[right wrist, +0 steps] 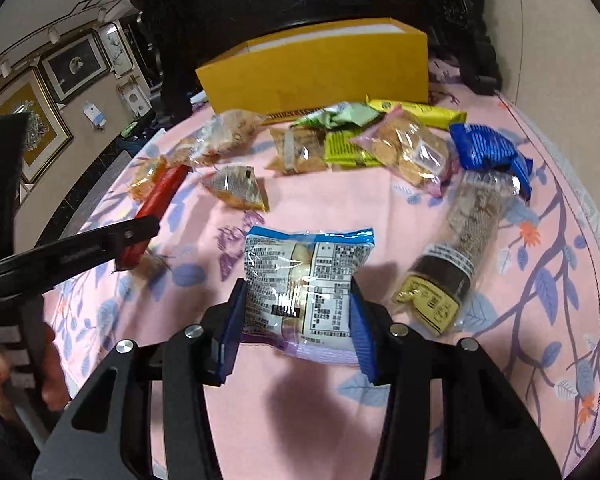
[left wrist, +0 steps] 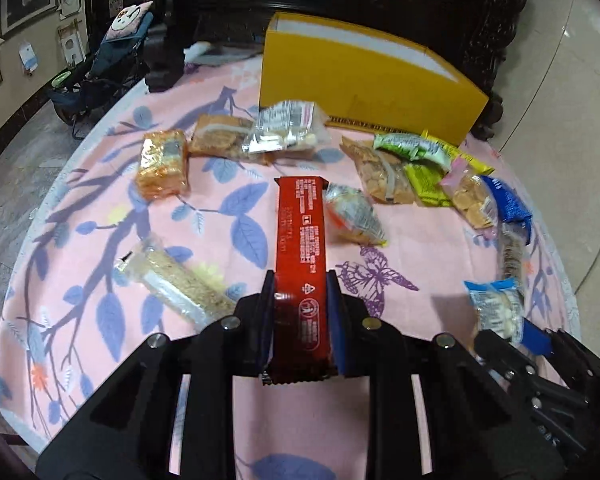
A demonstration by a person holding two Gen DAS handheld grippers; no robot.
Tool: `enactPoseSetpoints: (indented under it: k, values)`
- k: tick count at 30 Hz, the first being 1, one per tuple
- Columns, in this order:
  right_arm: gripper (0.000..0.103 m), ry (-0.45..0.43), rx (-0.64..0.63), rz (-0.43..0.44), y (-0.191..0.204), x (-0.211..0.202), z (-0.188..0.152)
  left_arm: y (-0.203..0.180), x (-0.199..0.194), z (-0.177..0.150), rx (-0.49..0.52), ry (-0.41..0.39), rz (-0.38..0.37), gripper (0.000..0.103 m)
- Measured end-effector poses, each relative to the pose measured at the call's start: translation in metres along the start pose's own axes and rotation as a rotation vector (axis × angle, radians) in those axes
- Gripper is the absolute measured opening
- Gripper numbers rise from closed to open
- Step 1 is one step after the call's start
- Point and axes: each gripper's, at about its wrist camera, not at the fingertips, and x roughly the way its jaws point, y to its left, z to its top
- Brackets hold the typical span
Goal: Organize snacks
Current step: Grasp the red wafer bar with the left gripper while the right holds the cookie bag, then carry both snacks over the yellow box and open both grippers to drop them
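My left gripper (left wrist: pixel 300 280) is shut on a long red snack bar (left wrist: pixel 300 240) and holds it above the pink cloth; the bar also shows in the right wrist view (right wrist: pixel 156 204). My right gripper (right wrist: pixel 298 292) is shut on a clear blue-edged snack packet (right wrist: pixel 304 280), which also shows at the right of the left wrist view (left wrist: pixel 496 308). A yellow box (left wrist: pixel 364 80) stands at the back of the table (right wrist: pixel 320 68). Several snack packs lie in front of it.
On the pink floral tablecloth (left wrist: pixel 100 240) lie an orange cracker pack (left wrist: pixel 162 168), a clear oat bar (left wrist: pixel 176 280), a triangular pack (right wrist: pixel 238 188), a blue bag (right wrist: pixel 488 148) and a dark-capped tube (right wrist: pixel 456 248). Dark furniture stands behind the box.
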Motion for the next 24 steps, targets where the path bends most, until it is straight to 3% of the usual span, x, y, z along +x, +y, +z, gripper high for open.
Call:
enactPoseSetpoints:
  k: [5, 14, 19, 24]
  values:
    - [0.049, -0.024, -0.023, -0.004, 0.008, -0.007, 0.011, -0.004, -0.024, 0.005, 0.002, -0.043, -0.037, 0.024]
    - [0.049, -0.053, -0.044, -0.009, 0.005, -0.005, 0.048, -0.015, -0.02, 0.03, 0.035, -0.036, -0.051, 0.024]
    - [0.049, -0.065, -0.052, 0.036, 0.0, 0.001, 0.106, -0.038, -0.02, 0.072, 0.095, -0.079, -0.033, 0.024]
    - [0.049, -0.119, -0.046, 0.003, -0.01, 0.015, 0.19, -0.053, 0.001, 0.149, 0.107, -0.105, -0.005, 0.024]
